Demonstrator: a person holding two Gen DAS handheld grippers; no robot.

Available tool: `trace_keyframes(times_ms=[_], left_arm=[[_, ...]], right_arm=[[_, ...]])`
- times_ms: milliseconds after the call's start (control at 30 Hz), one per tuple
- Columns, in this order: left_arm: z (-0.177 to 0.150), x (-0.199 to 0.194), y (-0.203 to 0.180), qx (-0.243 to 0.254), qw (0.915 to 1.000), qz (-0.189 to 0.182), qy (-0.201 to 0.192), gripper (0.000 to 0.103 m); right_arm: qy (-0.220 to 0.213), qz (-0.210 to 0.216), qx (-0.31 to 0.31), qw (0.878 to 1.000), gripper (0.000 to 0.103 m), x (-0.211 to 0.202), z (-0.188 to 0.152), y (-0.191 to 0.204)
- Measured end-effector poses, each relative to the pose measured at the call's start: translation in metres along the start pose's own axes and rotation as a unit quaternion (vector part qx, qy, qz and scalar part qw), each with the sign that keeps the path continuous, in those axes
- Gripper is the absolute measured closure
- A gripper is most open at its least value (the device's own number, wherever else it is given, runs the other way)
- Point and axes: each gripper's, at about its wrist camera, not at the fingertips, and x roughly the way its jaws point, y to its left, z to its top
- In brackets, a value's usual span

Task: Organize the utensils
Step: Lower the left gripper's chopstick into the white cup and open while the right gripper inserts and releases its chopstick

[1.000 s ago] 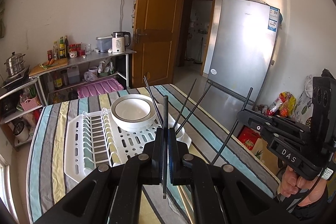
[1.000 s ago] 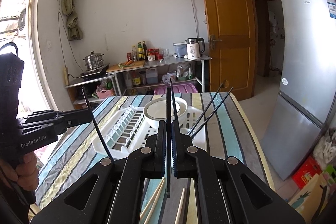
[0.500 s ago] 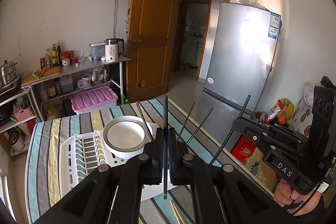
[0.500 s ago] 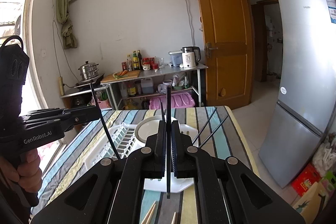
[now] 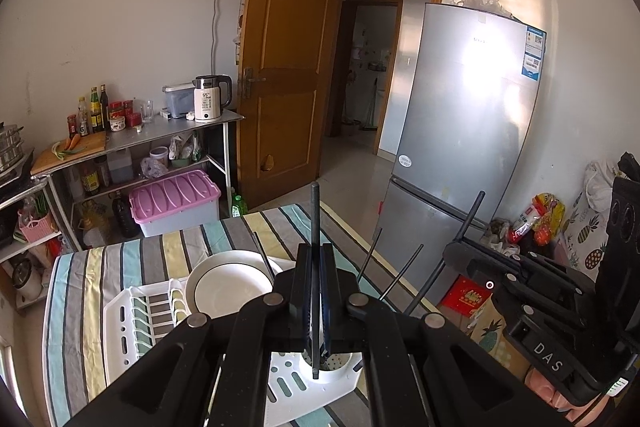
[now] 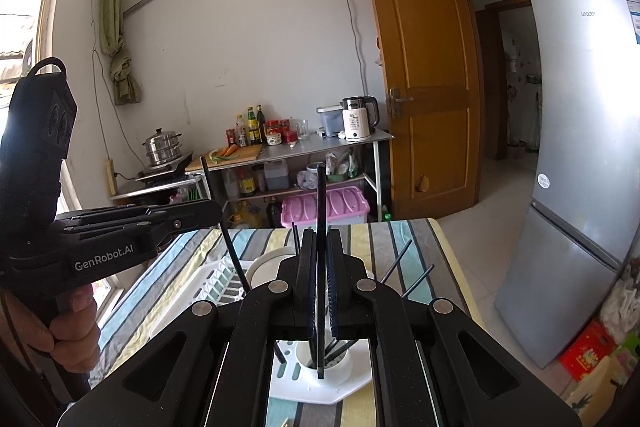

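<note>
While both claws hang above the near end of the striped table [image 5: 80,291], the step in hand looks like dropping chopsticks into the round cup [image 6: 329,363] at the near corner of the white dish rack [image 5: 132,323].

The rack lies along the table, with a white bowl [image 5: 228,285] sitting in it just beyond the cup. Several dark chopsticks already lean out of the cup [image 5: 394,273].

The left claw [image 5: 316,307] is closed on a single black chopstick [image 5: 315,223], held upright, its lower tip hanging over the cup's mouth. The right claw [image 6: 320,307] likewise pinches a black chopstick [image 6: 321,203] upright, its tip above or just inside the cup; I cannot tell which.

The next move, as I judge it, calls for lowering each stick straight down until its tip is well inside the cup, then easing the grip so it falls without knocking the leaning ones.

Readable writing: "GenRobot.AI" on the left tool's body in the right view, "DAS" on the right tool's body in the left view, "Leader" on the grey fridge [image 6: 580,163], and "55" on the white kettle [image 6: 358,119].
</note>
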Motion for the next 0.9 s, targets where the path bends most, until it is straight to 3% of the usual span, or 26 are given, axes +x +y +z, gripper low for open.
trace_keyframes(times_ms=[433, 900], left_arm=[[-0.006, 0.054, 0.013, -0.018, 0.9993, -0.014, 0.028, 0.100], [-0.031, 0.090, 0.039, -0.042, 0.9971, 0.003, 0.064, 0.100]], right_arm=[[0.030, -0.006, 0.015, 0.999, 0.099, 0.037, -0.012, -0.017], [0.066, -0.015, 0.027, 0.997, 0.099, 0.059, -0.036, -0.032]])
